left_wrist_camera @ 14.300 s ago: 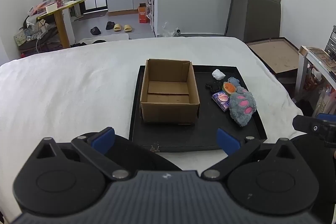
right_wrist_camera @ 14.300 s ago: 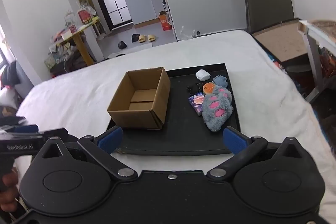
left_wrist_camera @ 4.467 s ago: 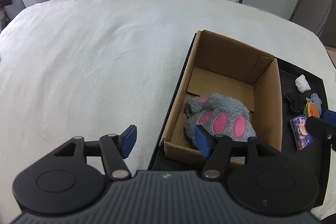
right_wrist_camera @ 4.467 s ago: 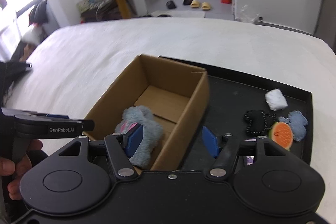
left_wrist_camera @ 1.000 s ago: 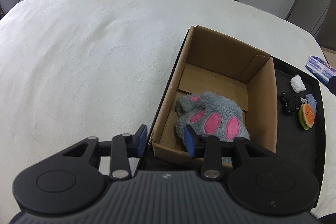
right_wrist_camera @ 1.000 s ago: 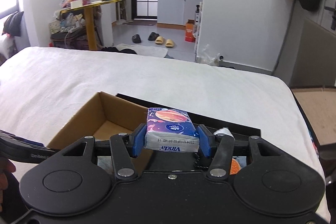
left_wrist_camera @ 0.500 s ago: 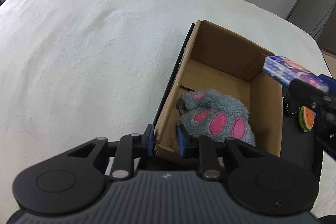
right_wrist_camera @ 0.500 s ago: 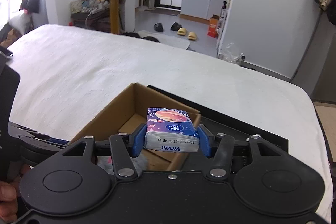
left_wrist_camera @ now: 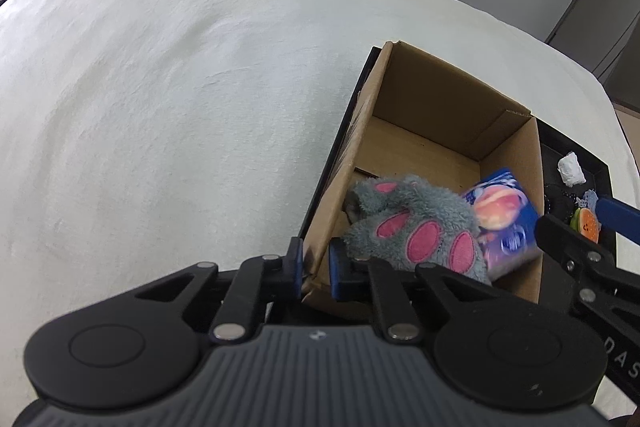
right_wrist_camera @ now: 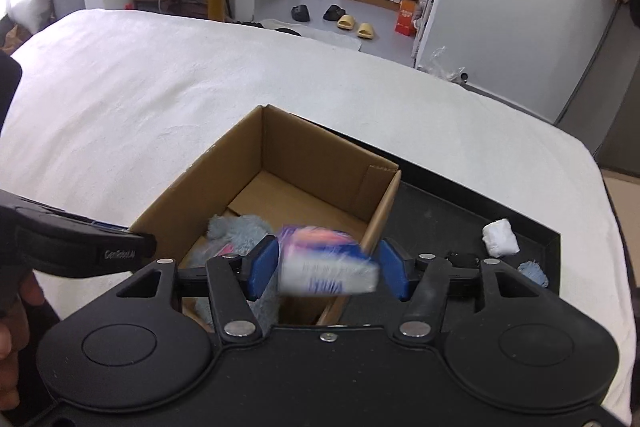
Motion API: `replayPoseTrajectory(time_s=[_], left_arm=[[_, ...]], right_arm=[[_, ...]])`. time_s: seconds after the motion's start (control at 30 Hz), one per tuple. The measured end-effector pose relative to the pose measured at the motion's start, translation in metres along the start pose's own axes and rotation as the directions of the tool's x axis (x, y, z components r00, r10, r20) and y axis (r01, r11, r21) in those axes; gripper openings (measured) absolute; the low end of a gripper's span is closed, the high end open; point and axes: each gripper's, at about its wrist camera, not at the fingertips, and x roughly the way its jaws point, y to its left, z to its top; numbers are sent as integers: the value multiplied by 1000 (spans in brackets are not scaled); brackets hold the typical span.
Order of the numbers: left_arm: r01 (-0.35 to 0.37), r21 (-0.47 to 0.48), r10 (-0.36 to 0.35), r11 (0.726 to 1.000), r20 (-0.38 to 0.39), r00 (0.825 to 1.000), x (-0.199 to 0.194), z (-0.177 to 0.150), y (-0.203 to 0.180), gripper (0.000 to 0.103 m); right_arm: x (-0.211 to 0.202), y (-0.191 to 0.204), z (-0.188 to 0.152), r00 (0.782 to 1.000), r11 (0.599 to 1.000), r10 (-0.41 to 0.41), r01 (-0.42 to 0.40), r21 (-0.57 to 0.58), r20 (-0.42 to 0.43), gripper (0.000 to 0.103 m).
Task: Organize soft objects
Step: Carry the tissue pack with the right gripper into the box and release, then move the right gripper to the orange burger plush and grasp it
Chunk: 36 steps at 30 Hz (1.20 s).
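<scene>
A cardboard box (left_wrist_camera: 440,99) stands on a black tray (right_wrist_camera: 460,203) on the white bed. A grey plush paw (left_wrist_camera: 412,227) with pink pads lies in its near end. My left gripper (left_wrist_camera: 315,267) is shut on the box's near left wall. My right gripper (right_wrist_camera: 328,269) hovers over the box's near right side, and its jaws are opening. The purple tissue pack (right_wrist_camera: 326,263) is blurred between the pads with a gap on each side. In the left wrist view the tissue pack (left_wrist_camera: 504,219) is dropping in beside the paw.
On the tray right of the box lie a white wad (right_wrist_camera: 500,237), a small blue fuzzy piece (right_wrist_camera: 532,273), a black item (right_wrist_camera: 462,259) and a watermelon-slice toy (left_wrist_camera: 586,225). A hand (right_wrist_camera: 12,327) shows at the left edge. White bedding spreads left and beyond.
My left jaws have closed onto the box wall. My right gripper has moved over the box and let go of the tissue pack, which is now falling.
</scene>
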Motion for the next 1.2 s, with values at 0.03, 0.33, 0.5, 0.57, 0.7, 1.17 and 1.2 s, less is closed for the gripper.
replayPoseTrajectory(time_s=[0.03,0.33,0.5,0.57,0.7,1.17,1.2], left_arm=[[2,-5,-2,1000,3,1000,-1,0,1,12],[-28,9,27,1000,37,999,-13,-4,-5,11],[-53,22,52,998,54,997,-18,-6,-8,12],[-66,29,64,997,59,996,-20,-7,-10,14],[-69,46,66,997,77,995,-24,-8,-14,15],[-149,106,136,983,117,984,-30,-12,-31,46],[-155,109,142,982,118,983,-29,-12,-31,47]], right_arm=[[-2,0,-1,1000,1000,-3,3,-1,3,60],[-13,-20,-9,999,999,-8,7,52,36,62],[-16,-33,-18,999,997,-6,2,83,40,62],[-17,-38,-23,999,996,-4,0,93,41,62],[-17,-49,-31,999,994,-11,6,110,44,62],[-3,-90,-70,997,976,-36,21,219,63,72],[0,-94,-73,997,974,-36,21,227,62,72]])
